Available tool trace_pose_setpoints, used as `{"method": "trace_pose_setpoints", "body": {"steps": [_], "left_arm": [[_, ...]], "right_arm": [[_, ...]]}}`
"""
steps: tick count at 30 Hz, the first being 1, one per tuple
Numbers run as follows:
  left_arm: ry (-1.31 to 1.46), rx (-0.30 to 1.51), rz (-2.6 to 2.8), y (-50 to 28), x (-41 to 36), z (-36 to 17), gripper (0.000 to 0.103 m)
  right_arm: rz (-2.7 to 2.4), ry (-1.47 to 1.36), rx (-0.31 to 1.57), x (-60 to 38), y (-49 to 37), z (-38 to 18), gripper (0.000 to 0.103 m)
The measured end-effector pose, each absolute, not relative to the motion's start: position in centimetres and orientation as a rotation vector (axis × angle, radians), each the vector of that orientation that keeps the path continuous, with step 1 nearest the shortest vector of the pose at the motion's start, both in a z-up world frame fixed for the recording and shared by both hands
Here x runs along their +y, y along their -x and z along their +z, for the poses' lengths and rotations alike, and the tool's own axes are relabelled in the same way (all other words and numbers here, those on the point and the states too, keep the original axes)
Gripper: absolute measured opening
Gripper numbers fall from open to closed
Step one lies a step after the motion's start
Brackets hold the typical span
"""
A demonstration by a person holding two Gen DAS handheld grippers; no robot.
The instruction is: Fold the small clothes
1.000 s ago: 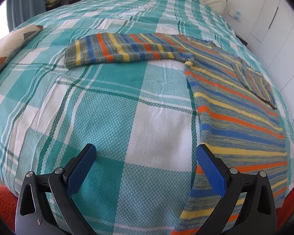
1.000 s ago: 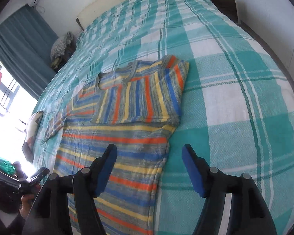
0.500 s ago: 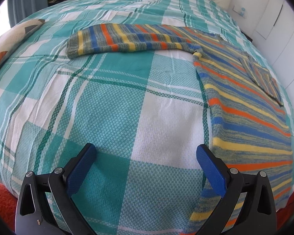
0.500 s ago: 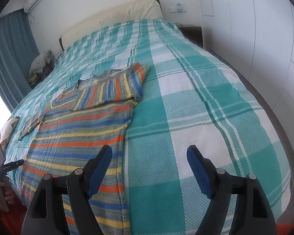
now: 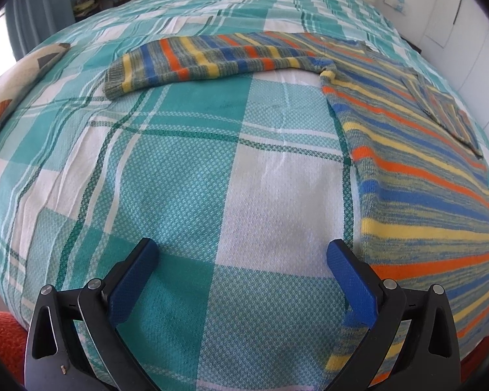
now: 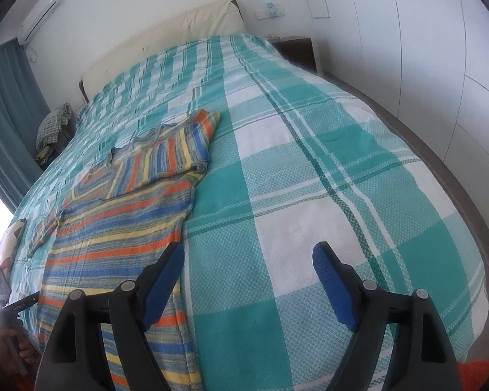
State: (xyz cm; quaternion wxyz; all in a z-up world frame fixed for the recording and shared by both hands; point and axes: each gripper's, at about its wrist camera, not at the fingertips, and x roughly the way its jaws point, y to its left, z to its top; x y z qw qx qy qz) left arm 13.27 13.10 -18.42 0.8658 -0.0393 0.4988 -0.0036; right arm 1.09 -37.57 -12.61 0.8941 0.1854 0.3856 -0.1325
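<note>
A striped knitted sweater [image 5: 417, 176] in blue, orange, yellow and grey lies flat on the bed. Its left sleeve [image 5: 205, 58] stretches out to the left. Its right sleeve [image 6: 166, 159] is folded over the chest. My left gripper [image 5: 244, 254] is open and empty above the bedspread, left of the sweater's hem side. My right gripper [image 6: 249, 254] is open and empty, its left finger over the sweater's right edge [image 6: 179, 228] near the hem.
A teal and white checked bedspread [image 5: 179, 179] covers the bed. A patterned cushion [image 5: 19, 78] lies at the left edge. A headboard [image 6: 166, 39], a nightstand [image 6: 296, 49] and white wardrobe doors [image 6: 423, 49] stand beyond. Folded cloth [image 6: 53, 123] sits at the bed's far left.
Both grippers stayed open. The left one shifted left and forward over the bedspread. The right one pulled back and tilted up, so the sweater now sits further left in its view.
</note>
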Motion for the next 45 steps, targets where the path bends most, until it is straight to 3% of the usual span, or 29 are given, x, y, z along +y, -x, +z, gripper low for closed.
{"method": "trace_pose_setpoints", "body": {"steps": [37,40,45], "left_arm": [[0.084,1.049,-0.009,-13.3,13.0,-18.4,0.103],[0.17,1.046,-0.035,-13.2,14.0,-17.4,0.102],[0.473,0.894,-0.057,-14.2,20.0,-13.1,0.102]], "right_arm": [[-0.244,-0.356,0.814,-36.6,-1.3,-12.9,0.081],[-0.245,-0.358,0.814,-36.7,-1.3,-12.9,0.081],[-0.245,-0.371,0.807,-36.9,-1.2,-12.8,0.081]]}}
